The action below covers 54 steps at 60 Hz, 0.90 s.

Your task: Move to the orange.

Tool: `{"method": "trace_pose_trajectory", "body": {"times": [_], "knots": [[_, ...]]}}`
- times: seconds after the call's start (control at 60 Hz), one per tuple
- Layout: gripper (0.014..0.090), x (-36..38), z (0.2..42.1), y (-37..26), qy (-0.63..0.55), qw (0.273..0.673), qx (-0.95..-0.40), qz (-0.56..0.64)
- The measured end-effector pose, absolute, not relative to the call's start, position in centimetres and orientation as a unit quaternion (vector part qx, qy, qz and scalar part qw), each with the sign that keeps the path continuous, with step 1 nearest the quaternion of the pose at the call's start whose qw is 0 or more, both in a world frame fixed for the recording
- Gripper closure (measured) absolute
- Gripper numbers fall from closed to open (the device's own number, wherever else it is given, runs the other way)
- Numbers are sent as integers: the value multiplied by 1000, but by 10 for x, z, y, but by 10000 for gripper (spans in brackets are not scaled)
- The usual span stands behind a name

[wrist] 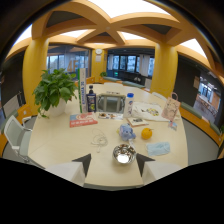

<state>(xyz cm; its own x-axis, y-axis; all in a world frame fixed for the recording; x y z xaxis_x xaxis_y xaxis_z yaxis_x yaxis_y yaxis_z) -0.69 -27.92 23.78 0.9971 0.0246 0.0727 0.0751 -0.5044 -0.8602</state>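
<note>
Gripper view has you well back from the table (55,145), looking down over the whole spread, so you're at the approach step with most of the travel left to do. The gripper (114,161) is released, fingers spread wide with nothing between them, just bare tabletop and a metal bowl (123,153) sitting right ahead of the tips.

The orange (146,133) is beyond the bowl and off to the right of it, sitting on the table on its own. Its neighbours are a little blue toy (126,132) just beside it on the left, and a face mask (158,148) lying near it on the right, a bit closer to you. Behind it there's a book (136,121) and some papers, then a bottle (129,104) further back. A plant (54,90) is way off on the left, not in your way.

My guess for the next move: you want to swing right and push forward so the orange lines up in the gap between the fingers, because right now you're aimed at the bowl instead. Go over or around the right side of the bowl, I'd say, and watch the mask since it's the closest thing on that line. The toy is tight against the orange's left, so coming in slightly from the right looks safer. No need to close anything, the job is just getting there.
</note>
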Motion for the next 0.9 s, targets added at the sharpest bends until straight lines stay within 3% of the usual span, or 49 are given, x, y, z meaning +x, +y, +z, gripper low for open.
{"method": "trace_pose_trajectory", "body": {"times": [0.533,0.717,0.9], "knots": [[189,91,197,-294,-19,478,-877,-49],[189,159,174,-248,-11,473,-878,-71],[189,209,147,-160,-24,469,-879,-77]]}}
